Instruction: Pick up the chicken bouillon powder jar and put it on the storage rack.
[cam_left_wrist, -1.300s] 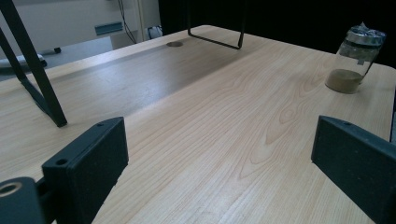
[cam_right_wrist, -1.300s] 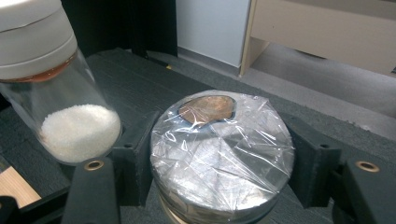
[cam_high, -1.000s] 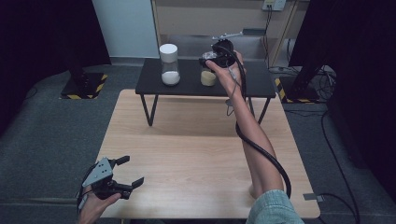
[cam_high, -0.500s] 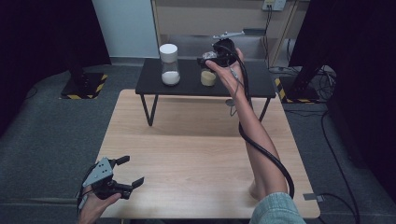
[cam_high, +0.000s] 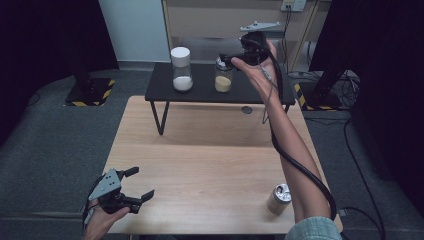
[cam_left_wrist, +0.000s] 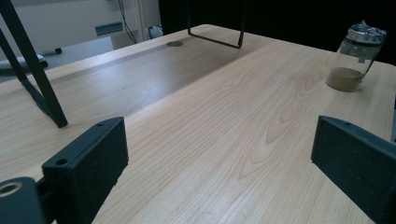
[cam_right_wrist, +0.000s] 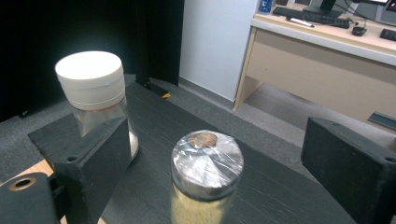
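A foil-lidded jar of yellowish powder (cam_high: 223, 76) (cam_right_wrist: 205, 179) stands on a black raised shelf (cam_high: 161, 86) beside a white-lidded jar of white powder (cam_high: 181, 70) (cam_right_wrist: 95, 93). My right gripper (cam_high: 228, 59) (cam_right_wrist: 215, 140) hovers just above and behind the foil-lidded jar. Its jaws have just been opening and now stand wide on either side of the lid without touching it. My left gripper (cam_high: 142, 182) (cam_left_wrist: 219, 154) rests open over the near left of the wooden table (cam_high: 200, 145), nothing between its jaws.
A second foil-lidded jar with brownish powder (cam_high: 279, 198) (cam_left_wrist: 355, 58) stands on the table's near right, next to my right forearm. The shelf's thin black legs (cam_high: 159, 117) stand on the table's far part. A desk (cam_right_wrist: 327, 46) lies beyond.
My right gripper has risen and drawn back from the foil-lidded jar on the shelf, and its jaws now stand apart. The left gripper has stayed put.
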